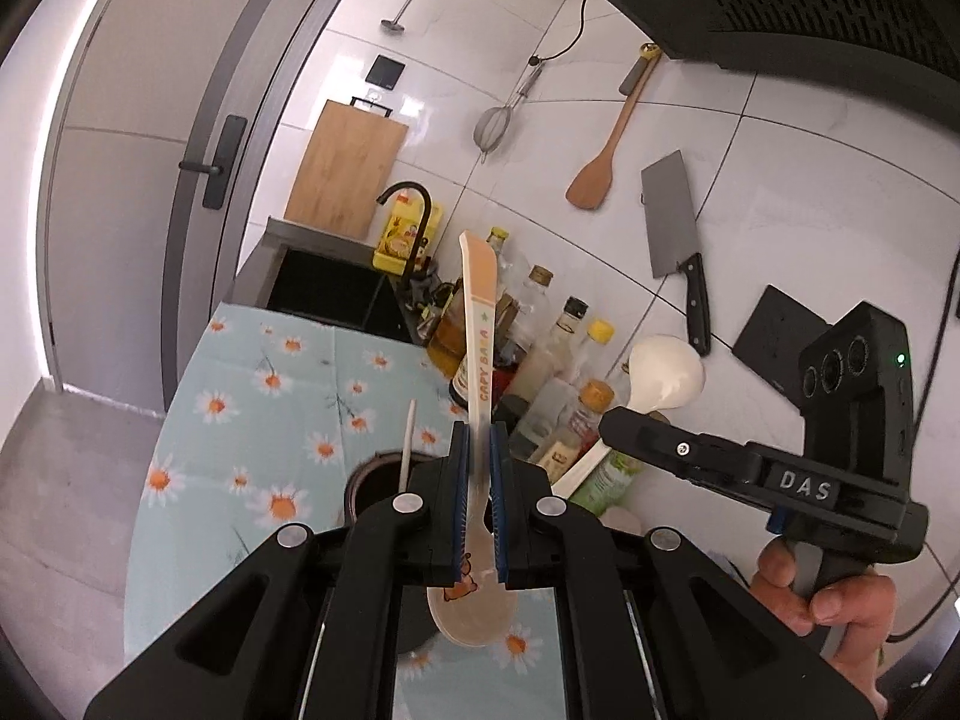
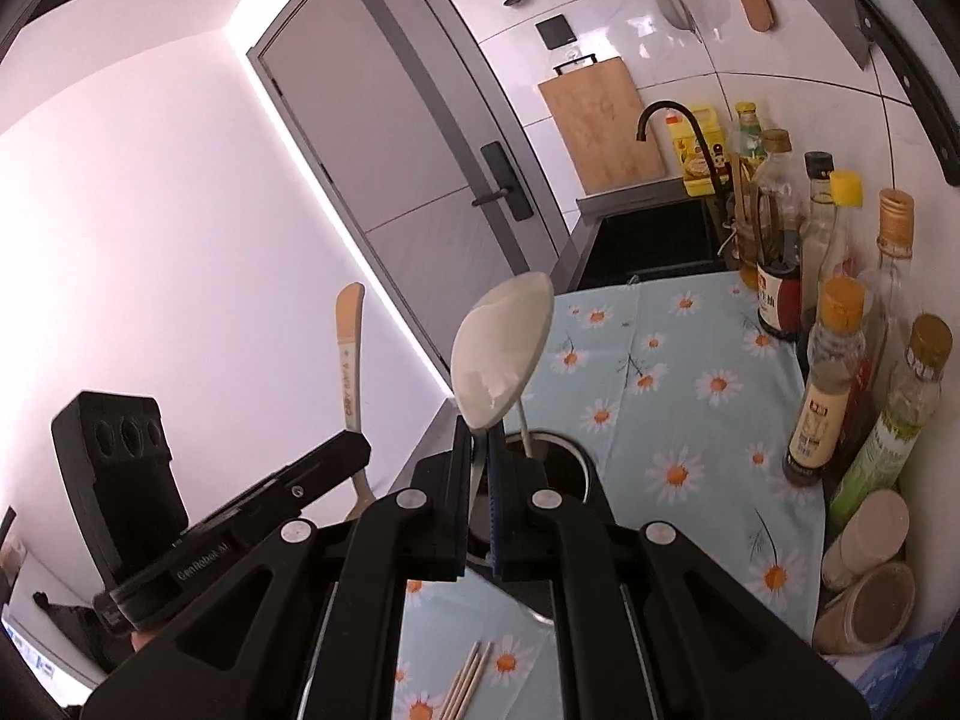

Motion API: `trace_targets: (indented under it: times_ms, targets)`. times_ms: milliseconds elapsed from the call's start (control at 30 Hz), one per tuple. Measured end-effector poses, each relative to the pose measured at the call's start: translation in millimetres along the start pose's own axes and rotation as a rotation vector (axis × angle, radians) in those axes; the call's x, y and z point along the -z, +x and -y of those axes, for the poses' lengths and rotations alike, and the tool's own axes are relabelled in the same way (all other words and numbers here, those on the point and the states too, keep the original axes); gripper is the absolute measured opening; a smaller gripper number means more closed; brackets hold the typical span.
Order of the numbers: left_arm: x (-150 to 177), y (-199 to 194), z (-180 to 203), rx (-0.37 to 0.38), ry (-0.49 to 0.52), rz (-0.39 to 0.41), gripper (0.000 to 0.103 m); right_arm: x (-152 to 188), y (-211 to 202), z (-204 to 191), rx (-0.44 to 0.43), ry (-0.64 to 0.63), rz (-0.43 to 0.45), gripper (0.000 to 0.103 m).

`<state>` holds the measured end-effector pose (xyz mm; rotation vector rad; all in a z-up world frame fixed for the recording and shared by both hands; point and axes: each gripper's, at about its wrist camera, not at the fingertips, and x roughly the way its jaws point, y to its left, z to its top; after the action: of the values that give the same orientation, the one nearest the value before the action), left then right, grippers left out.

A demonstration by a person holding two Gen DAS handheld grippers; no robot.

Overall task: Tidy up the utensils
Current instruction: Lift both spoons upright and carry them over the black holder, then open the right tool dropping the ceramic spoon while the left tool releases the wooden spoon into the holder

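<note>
**Both spoons up, holder below**

We grip a printed spoon point(image 1: 480, 360) in the left fingers point(image 1: 478, 498) and a white spoon point(image 2: 501, 354) in the right fingers point(image 2: 478, 504), both upright above the dark holder point(image 2: 555, 462) on the tabletop point(image 2: 690, 372).

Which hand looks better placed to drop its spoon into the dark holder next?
Right, probably. The right gripper holds the white spoon directly before the holder; the left gripper's printed spoon sits further aside.
</note>
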<state>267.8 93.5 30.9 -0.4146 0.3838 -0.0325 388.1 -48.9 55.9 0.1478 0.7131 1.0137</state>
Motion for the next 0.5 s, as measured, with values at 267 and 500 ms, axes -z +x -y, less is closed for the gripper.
trace_targets:
  times_ms: [267,500]
  targets:
    - [-11.6,19.5,-3.8,-0.001,0.001,0.034,0.005,-14.4,15.5,3.0,0.037,-0.041,-0.004,0.006]
    - [-8.6,42.9,-12.4,0.004,-0.007,0.050,0.006,-16.9,37.1,9.0,0.087,-0.070,-0.031,0.006]
